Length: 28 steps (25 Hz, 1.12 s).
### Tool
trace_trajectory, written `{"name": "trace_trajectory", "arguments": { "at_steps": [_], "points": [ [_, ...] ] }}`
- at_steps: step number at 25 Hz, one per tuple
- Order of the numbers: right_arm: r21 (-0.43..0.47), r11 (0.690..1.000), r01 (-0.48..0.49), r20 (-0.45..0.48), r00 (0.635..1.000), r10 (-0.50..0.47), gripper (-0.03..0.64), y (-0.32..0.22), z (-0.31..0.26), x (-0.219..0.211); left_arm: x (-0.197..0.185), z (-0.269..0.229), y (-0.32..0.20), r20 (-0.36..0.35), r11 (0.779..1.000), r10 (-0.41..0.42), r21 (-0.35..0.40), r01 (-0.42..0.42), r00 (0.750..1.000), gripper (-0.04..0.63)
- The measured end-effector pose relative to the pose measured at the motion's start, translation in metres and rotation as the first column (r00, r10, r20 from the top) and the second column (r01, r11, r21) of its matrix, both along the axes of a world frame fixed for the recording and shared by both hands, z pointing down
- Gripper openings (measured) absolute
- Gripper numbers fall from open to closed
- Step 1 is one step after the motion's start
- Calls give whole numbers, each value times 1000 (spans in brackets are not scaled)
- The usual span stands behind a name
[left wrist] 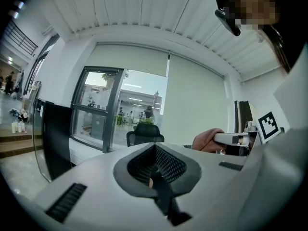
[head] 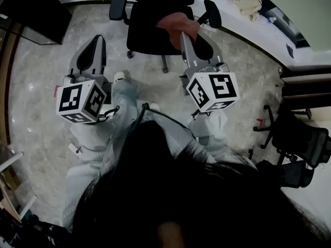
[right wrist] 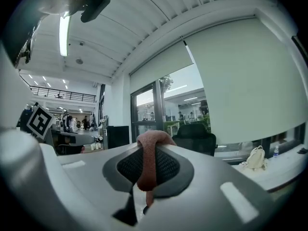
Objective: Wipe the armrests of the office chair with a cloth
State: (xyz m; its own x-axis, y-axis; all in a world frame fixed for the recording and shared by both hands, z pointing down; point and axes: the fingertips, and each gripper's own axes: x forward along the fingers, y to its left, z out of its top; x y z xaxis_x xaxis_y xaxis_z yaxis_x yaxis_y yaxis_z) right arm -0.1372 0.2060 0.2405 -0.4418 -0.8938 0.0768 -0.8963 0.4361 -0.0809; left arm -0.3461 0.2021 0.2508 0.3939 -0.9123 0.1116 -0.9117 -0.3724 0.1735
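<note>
The rust-red folded cloth (head: 177, 24) is clamped in the right tool (right wrist: 148, 150), with a wad bulging past the tips. It hangs over the black office chair (head: 150, 37), between the two padded armrests and nearer the right-hand armrest (head: 212, 13), apparently not touching it. Best to lay the wad flat on that pad and stroke lengthwise with a firm grip. The left tool (left wrist: 155, 153) is pressed together on nothing, back from the chair.

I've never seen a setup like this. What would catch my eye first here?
Probably the white cubes with black square markers riding on the tools, the left cube and the right cube, in the middle of the head view. Then the reddish cloth pinched in the right tongs, with the black office chair standing just ahead of it. The left tongs are shut and empty.
</note>
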Motion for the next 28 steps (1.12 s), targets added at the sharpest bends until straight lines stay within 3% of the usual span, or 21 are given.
{"name": "trace_trajectory", "arguments": {
  "at_steps": [6,15,21,28],
  "points": [
    [-8,1000,18,-19,1000,-18,26,-61,13,-72,-54,11,-64,-3,1000,15,0,-15,1000,3],
    [-59,990,-126,9,992,127,26,-225,27,-160,-132,14,-257,10,983,184,-30,-183,983,3],
    [-103,978,-183,10,983,185,26,-301,51,-186,-151,39,-333,21,965,251,-79,-248,968,3],
    [-167,966,-197,-45,980,192,26,-364,104,-195,-163,66,-365,-6,962,245,-120,-243,970,3]
  ]
}}
